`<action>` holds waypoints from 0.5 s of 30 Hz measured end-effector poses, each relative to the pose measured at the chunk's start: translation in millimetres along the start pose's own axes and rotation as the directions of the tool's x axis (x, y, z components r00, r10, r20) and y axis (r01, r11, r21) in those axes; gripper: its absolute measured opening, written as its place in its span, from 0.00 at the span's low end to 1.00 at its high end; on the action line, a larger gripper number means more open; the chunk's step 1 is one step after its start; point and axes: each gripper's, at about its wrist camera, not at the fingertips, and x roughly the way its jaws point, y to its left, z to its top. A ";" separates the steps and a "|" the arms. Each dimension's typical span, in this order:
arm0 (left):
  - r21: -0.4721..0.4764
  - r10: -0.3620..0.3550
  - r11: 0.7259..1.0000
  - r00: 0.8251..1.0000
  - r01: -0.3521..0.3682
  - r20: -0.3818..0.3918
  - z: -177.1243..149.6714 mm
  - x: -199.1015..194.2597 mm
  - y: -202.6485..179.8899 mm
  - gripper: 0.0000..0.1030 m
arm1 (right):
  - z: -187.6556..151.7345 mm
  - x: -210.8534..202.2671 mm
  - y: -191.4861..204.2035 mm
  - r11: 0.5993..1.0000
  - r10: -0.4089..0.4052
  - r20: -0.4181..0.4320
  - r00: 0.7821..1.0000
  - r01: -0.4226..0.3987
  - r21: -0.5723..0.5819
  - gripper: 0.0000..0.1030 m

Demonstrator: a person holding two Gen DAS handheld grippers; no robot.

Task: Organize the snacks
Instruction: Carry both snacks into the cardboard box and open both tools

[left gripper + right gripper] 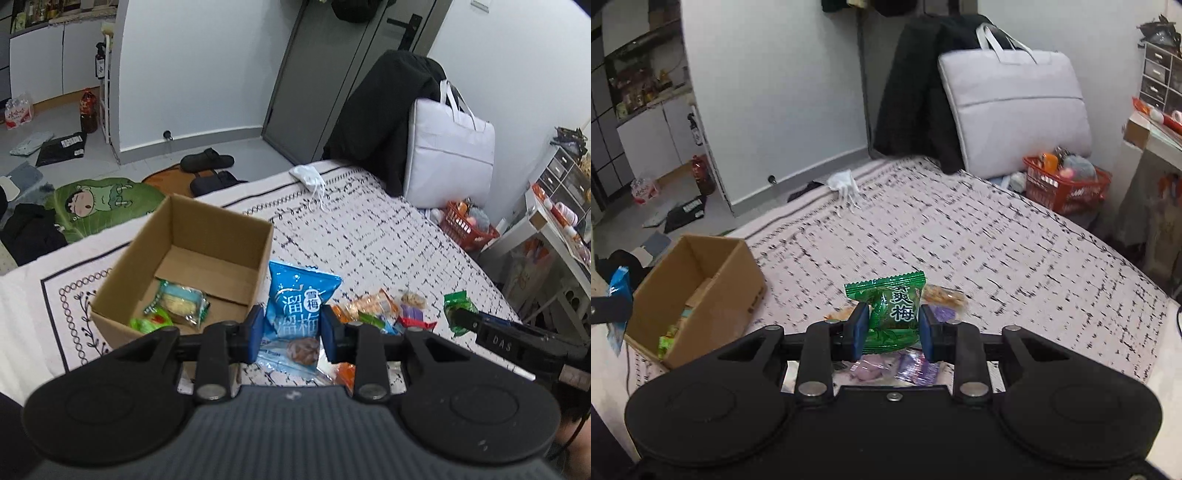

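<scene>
The bed (pixel 369 236) fills the middle. On it sit a box (pixel 207 236) at left, snacks (pixel 373 308) low down, and a white cloth (pixel 306 173) higher up.

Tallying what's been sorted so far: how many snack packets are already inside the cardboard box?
2 that show. A pale packet with green ends lies on the floor of the cardboard box, and a green one sits at the near wall. That wall may hide more.

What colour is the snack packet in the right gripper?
Green, with dark printed characters; the snack packet shows best in the right wrist view.
</scene>
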 end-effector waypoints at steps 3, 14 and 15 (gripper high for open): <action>0.000 -0.001 1.000 1.000 0.001 0.017 3.9 -5.9 5.0 0.30 | 3.6 -5.7 6.1 1.000 0.022 0.022 1.000 -0.022 0.016 0.28; -0.029 0.013 0.999 0.999 -0.012 0.034 12.2 -8.1 30.8 0.30 | 10.0 -14.1 44.8 0.997 0.080 0.068 0.994 -0.079 -0.006 0.28; -0.033 0.014 0.999 0.999 -0.013 0.032 12.3 -6.8 33.1 0.31 | 10.7 -14.3 48.3 0.996 0.084 0.071 0.994 -0.084 -0.008 0.28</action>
